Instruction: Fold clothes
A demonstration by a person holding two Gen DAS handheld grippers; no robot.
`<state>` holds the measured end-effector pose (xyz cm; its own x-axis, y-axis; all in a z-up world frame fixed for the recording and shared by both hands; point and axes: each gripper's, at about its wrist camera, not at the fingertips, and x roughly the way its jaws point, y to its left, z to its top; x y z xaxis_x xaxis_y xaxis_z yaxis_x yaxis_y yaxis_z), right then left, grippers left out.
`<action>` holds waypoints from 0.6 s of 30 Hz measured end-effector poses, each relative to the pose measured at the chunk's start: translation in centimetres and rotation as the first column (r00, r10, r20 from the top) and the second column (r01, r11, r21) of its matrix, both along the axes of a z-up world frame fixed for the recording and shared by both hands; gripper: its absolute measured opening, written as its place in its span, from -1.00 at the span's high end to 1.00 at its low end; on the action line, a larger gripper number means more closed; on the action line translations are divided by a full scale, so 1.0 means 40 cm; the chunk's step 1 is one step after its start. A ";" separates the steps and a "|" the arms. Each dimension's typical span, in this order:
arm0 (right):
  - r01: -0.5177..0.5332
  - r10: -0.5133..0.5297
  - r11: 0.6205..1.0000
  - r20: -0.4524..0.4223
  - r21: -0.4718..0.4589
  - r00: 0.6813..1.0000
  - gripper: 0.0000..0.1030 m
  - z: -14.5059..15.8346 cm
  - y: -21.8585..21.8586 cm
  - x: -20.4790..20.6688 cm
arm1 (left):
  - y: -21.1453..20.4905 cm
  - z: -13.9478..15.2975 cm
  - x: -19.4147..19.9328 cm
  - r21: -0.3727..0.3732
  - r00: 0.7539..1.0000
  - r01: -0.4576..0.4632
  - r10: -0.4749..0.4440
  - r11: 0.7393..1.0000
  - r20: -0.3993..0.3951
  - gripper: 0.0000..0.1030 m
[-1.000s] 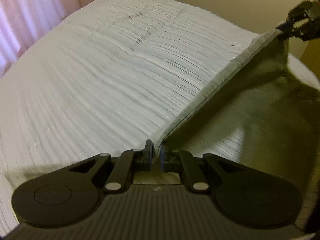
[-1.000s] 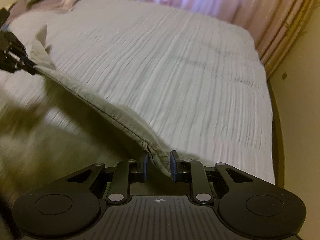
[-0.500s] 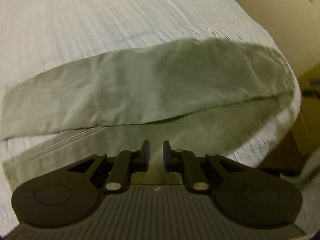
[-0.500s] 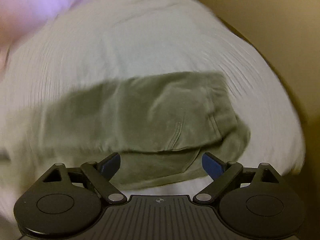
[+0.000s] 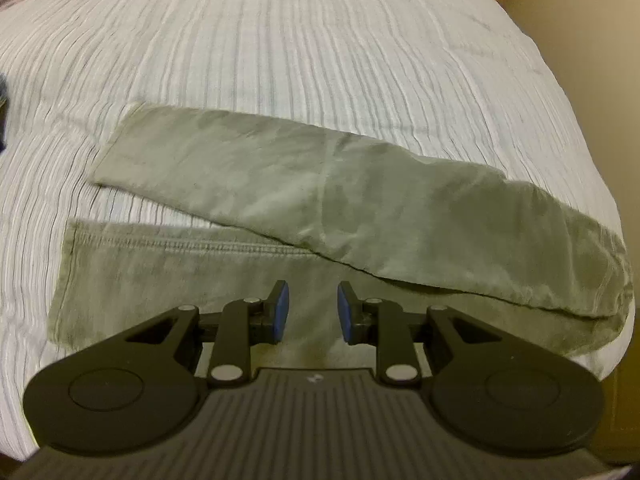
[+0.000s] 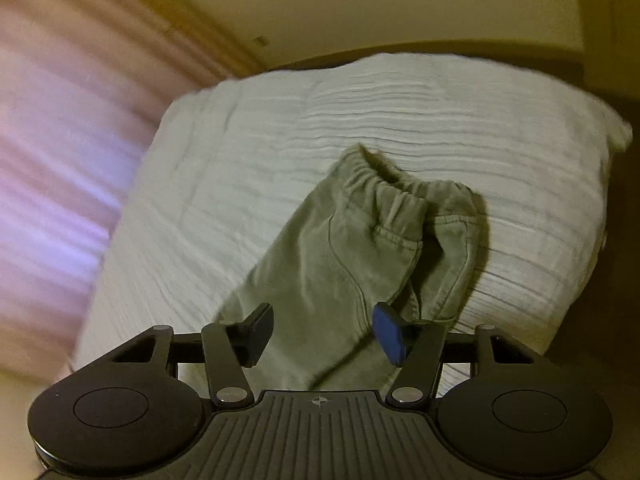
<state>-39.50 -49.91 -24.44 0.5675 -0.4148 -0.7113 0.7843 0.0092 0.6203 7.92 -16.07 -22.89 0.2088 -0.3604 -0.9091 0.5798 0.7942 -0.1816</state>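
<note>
— What do the trousers (image 5: pixel 360 200) look like, and where are they?

— Olive-green and soft; they lie flat on the bed (image 5: pixel 320 40), on its pale ribbed cover, near the close edge; one leg is folded slantwise over the other, so the lower leg shows its stitched seam and hem at the left; in the right wrist view the gathered elastic waistband (image 6: pixel 384 184) is at the far end, rumpled and partly turned over, with a pocket seam below it.

— And the left claw (image 5: pixel 308 312)?

— Its jaws stand a little apart and have just been opening; the blue pads (image 5: pixel 282 304) hover over the lower leg with nothing between them; it grips nothing.

— The right claw (image 6: pixel 324 332)?

— Wider apart, though its jaws have just been closing; it hangs above the trousers below the waistband; cloth shows through the gap, but the pads do not press on it; that view is blurred at the left, where a pink curtain (image 6: pixel 60 160) hangs.
</note>
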 end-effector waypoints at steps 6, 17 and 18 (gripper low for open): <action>0.077 -0.077 0.997 0.042 0.019 0.996 -0.15 -0.074 -0.082 -0.034 | 0.026 -0.018 -0.012 0.013 0.996 -0.085 0.086 0.996 -0.007 0.55; 0.069 -0.073 0.996 0.089 0.048 0.993 -0.15 -0.261 -0.153 -0.091 | 0.048 -0.118 0.049 -0.091 0.921 -0.388 0.385 0.917 -0.054 0.42; 0.069 -0.073 0.997 0.098 0.044 0.992 -0.15 -0.271 -0.155 -0.093 | 0.054 -0.137 0.056 -0.112 0.903 -0.429 0.421 0.897 -0.084 0.42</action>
<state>-43.22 -56.12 -35.28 0.6067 -0.4288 -0.6693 0.7162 -0.0705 0.6944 10.14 -13.91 -28.35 0.3175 -0.3593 -0.8775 0.1781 0.9316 -0.3170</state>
